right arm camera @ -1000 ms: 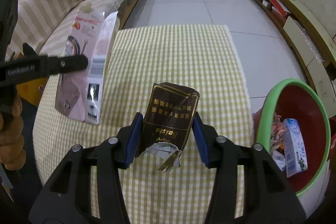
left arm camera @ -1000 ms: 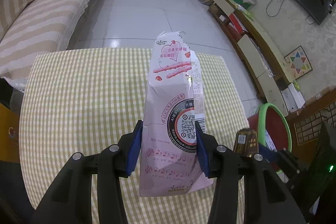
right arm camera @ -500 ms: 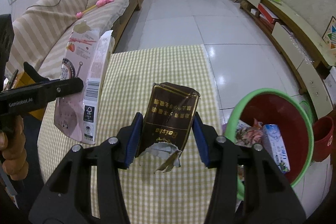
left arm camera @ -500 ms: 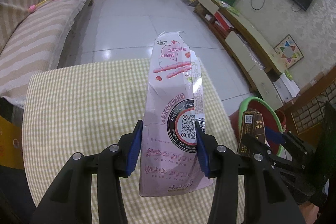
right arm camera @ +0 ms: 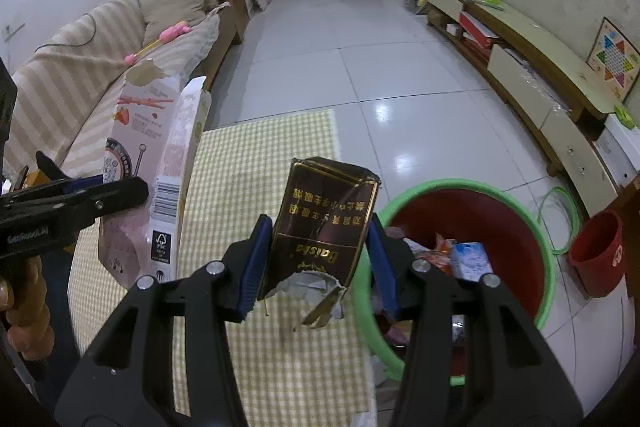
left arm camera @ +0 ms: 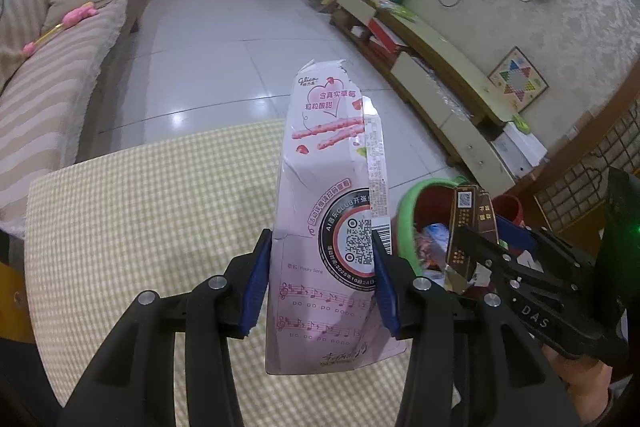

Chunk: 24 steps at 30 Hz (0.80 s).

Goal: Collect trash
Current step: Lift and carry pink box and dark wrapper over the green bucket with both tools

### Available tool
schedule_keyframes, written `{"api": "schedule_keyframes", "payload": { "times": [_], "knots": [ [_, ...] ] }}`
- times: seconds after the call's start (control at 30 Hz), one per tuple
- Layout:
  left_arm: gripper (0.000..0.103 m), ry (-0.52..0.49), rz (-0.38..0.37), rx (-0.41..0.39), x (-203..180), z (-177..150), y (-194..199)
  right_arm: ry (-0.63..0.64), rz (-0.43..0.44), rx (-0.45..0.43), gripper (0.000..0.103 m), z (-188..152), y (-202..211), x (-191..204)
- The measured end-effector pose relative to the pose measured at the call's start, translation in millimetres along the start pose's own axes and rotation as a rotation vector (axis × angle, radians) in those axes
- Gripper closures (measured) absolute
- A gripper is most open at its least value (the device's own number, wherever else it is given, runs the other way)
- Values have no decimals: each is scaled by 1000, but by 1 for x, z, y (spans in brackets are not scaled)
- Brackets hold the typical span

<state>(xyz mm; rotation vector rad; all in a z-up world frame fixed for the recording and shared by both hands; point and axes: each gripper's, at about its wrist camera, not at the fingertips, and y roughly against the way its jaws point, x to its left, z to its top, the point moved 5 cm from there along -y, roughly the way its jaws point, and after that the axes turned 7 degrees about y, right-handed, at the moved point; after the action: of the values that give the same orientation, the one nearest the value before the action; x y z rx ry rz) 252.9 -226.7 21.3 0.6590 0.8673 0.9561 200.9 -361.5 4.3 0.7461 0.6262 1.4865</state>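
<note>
My left gripper (left arm camera: 322,281) is shut on a torn pink snack box (left arm camera: 332,211) and holds it above the yellow checked table (left arm camera: 140,219). The box also shows in the right wrist view (right arm camera: 148,183). My right gripper (right arm camera: 316,263) is shut on a crumpled dark brown and gold packet (right arm camera: 324,223), held at the table's right edge beside the red bin with a green rim (right arm camera: 472,223). The bin holds several pieces of trash. The packet (left arm camera: 470,227) and the bin (left arm camera: 412,207) show at the right of the left wrist view.
A striped sofa (right arm camera: 80,75) runs along the left of the table. A small red bucket (right arm camera: 598,251) stands on the floor right of the bin. A low TV cabinet (right arm camera: 532,67) lines the right wall. White tiled floor (right arm camera: 340,39) lies beyond the table.
Both grippers have risen and swung right toward the bin, each still holding its item. The bin now sits closer and fuller in both views.
</note>
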Motion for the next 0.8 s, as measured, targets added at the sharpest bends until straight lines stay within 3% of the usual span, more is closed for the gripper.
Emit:
{"api": "schedule_keyframes", "payload": {
  "times": [0.8],
  "knots": [
    [59, -156, -147, 77, -153, -12, -53, -173, -137, -33, 57, -27, 39, -136]
  ]
}}
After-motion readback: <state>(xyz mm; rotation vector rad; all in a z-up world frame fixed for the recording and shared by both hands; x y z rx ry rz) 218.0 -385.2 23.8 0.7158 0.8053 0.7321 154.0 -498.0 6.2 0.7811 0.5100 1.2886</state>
